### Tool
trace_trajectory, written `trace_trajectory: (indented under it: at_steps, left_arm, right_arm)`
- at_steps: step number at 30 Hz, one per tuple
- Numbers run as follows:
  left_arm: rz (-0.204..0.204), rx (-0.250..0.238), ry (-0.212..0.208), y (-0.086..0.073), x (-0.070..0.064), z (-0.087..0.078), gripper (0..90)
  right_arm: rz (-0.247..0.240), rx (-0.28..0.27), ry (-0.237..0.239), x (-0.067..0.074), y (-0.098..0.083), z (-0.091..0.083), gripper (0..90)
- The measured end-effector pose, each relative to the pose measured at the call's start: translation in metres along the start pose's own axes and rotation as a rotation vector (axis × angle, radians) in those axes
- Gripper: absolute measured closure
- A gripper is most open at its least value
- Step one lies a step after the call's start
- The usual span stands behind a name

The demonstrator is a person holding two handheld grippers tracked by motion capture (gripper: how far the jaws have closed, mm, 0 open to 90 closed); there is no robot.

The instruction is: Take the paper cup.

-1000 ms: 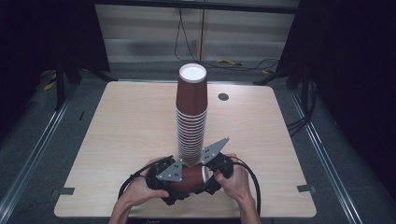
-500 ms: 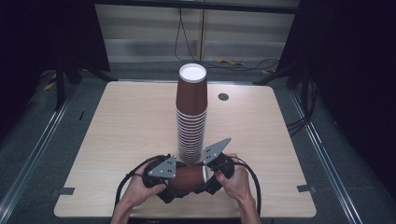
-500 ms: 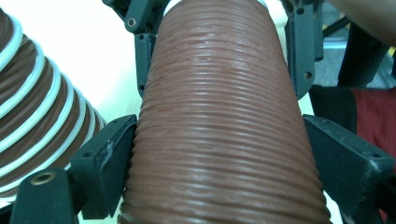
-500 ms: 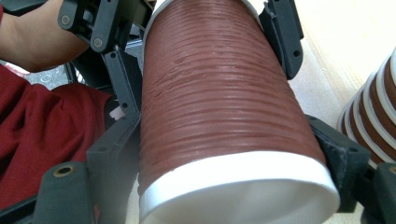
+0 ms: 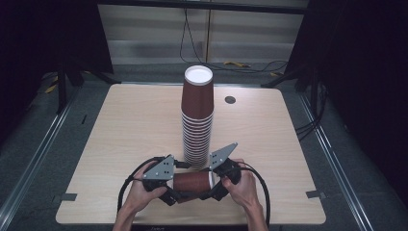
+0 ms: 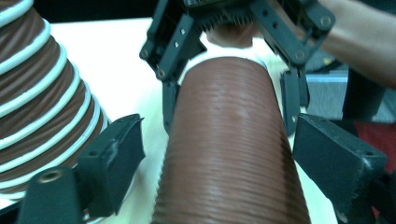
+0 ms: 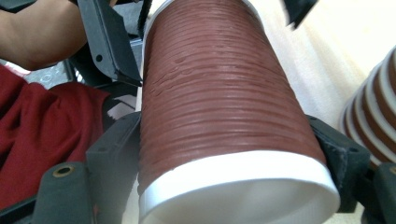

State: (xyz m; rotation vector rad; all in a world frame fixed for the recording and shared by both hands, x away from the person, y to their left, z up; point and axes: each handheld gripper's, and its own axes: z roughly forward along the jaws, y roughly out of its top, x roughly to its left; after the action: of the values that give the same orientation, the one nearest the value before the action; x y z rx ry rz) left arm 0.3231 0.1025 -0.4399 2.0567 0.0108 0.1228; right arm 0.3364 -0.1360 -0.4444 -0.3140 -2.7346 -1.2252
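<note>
You've got one brown cup (image 5: 192, 183) lying on its side near the table's (image 5: 120, 125) front edge, right in front of the tall stack (image 5: 197, 115), which sits around the middle of the table. The cup hangs between your two grippers, white rim toward the right one.

Your left gripper (image 5: 174, 196) has just been closing on the cup's narrow end. In the left gripper view the cup (image 6: 229, 154) runs up between the jaws; the right pad (image 6: 336, 158) looks to be on its wall, but the left pad (image 6: 114, 158) seems a touch off it, so I can't say for sure it's pinching yet.

Your right gripper (image 5: 215, 190) has the rim end. In the right gripper view the cup (image 7: 219, 116) fills the gap and both pads sit against its sides just behind the rim, so that one's clamped on it.

The stack (image 6: 37, 93) is just beside the left gripper, close to it but apart from the cup.
</note>
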Motion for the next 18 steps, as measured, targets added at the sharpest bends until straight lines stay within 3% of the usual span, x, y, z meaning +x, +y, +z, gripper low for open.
trace_trajectory:
  at_steps: [5, 9, 13, 18]
  left_arm:
    - [-0.039, -0.074, 0.034, -0.004, 0.001, -0.008, 15.6]
    - [-0.049, -0.074, 0.048, -0.006, -0.001, -0.011, 15.6]
    - [-0.069, -0.1, 0.077, -0.008, -0.004, -0.013, 15.5]
    - [-0.098, -0.136, 0.145, -0.012, -0.005, -0.013, 15.5]
  right_arm:
    - [0.013, -0.026, -0.027, -0.001, -0.003, -0.002, 20.9]
    - [0.04, -0.084, -0.043, -0.002, -0.01, -0.008, 20.8]
    - [0.056, -0.102, -0.068, -0.002, -0.016, -0.011, 20.8]
    - [0.077, -0.16, -0.103, -0.002, -0.025, -0.016, 20.7]
